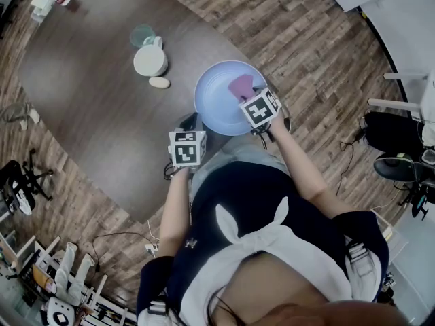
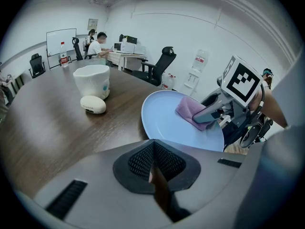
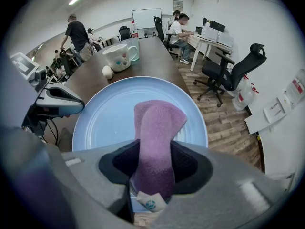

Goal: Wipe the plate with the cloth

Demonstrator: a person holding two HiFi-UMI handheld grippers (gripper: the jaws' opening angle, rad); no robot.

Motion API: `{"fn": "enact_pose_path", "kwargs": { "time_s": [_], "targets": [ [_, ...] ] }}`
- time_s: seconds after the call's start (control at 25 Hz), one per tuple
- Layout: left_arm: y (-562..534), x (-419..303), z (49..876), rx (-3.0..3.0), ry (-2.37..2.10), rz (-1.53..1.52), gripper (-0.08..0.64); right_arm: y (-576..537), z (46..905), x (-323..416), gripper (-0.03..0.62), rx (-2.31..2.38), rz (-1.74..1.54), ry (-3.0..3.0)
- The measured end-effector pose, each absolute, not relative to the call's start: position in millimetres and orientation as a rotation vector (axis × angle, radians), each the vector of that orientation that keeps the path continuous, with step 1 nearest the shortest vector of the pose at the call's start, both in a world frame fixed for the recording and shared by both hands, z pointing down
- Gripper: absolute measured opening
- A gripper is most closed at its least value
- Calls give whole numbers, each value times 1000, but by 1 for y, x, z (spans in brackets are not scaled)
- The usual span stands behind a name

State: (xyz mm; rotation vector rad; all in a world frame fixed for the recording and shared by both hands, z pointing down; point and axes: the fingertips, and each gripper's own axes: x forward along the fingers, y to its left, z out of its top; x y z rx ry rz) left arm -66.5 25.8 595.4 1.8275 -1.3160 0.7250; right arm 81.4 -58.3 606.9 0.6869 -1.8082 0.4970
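Observation:
A light blue plate (image 1: 216, 100) lies at the near right edge of the dark round table (image 1: 95, 94). A purple cloth (image 1: 240, 85) rests on the plate's right part. My right gripper (image 1: 247, 95) is shut on the cloth (image 3: 157, 123), which runs out between the jaws onto the plate (image 3: 105, 118). My left gripper (image 1: 191, 123) is shut with nothing in it, just off the plate's near left rim. In the left gripper view the plate (image 2: 164, 120) lies ahead to the right, with the cloth (image 2: 189, 109) under the right gripper (image 2: 209, 116).
A white mug (image 1: 150, 60) and a small white oval object (image 1: 160, 82) stand left of the plate, with a clear glass (image 1: 141, 34) behind them. Office chairs (image 3: 228, 73), desks and people are in the background. Wooden floor lies right of the table.

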Motion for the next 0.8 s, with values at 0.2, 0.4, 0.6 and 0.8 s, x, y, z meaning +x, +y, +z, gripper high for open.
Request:
{"fn": "enact_pose_path", "kwargs": {
  "time_s": [0.2, 0.4, 0.6, 0.8],
  "targets": [
    [27, -65, 594, 1826, -1318, 724, 5, -51, 606, 77, 187, 662, 497, -1816],
    [26, -66, 595, 1826, -1321, 721, 5, -45, 608, 71, 187, 643, 503, -1825],
    [27, -65, 593, 1823, -1321, 713, 5, -37, 606, 65, 186, 617, 516, -1836],
    [27, -66, 595, 1821, -1316, 713, 5, -31, 608, 56, 187, 591, 523, -1847]
  ]
}}
